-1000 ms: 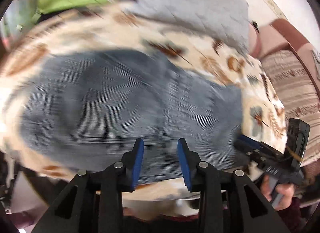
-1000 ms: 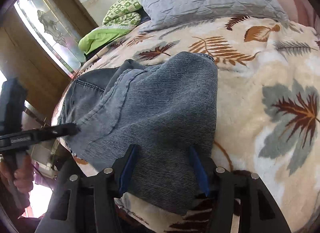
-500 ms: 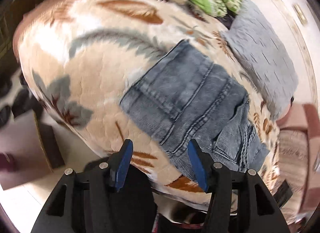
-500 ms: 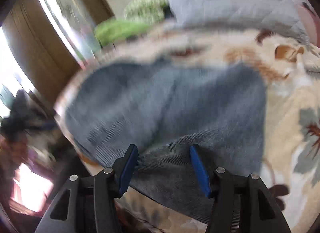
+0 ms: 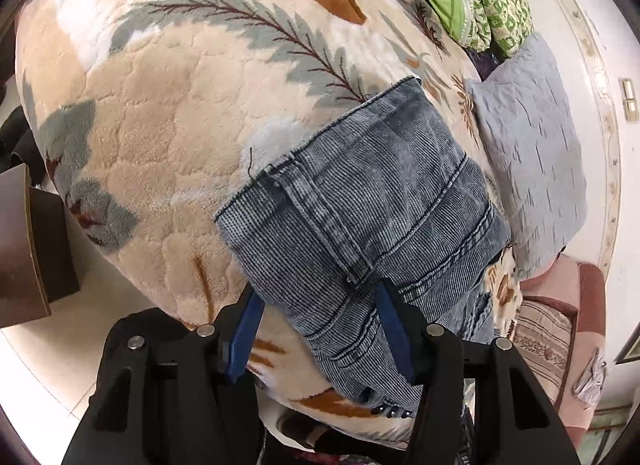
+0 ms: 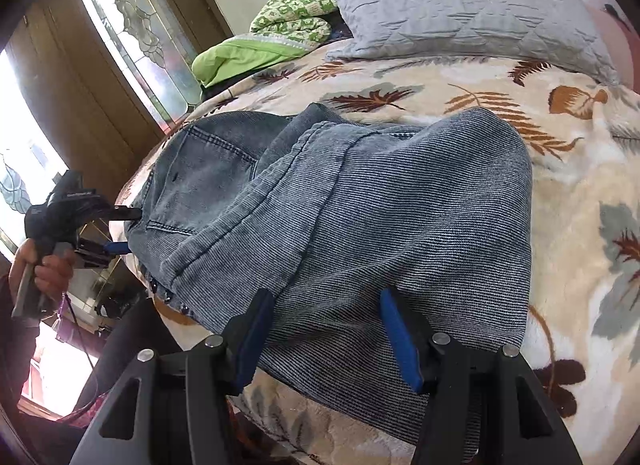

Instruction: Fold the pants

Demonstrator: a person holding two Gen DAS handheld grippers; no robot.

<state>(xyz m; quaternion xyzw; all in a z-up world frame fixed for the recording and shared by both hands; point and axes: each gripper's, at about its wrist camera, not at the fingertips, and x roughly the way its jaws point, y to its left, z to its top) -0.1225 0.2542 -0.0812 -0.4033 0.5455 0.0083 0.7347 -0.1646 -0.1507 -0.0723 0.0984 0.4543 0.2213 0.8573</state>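
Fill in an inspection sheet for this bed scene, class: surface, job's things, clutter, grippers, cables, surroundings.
Surface: blanket, leaf print, covers the bed.
Job's things: jeans folded over near the bed's edge.
Clutter: grey pillow and green bedding at the far end.
Grippers: left gripper open over the jeans' edge; right gripper open over the fold.
Cables: a thin cord hangs below the left hand.
Surroundings: glass door and wooden frame on one side.
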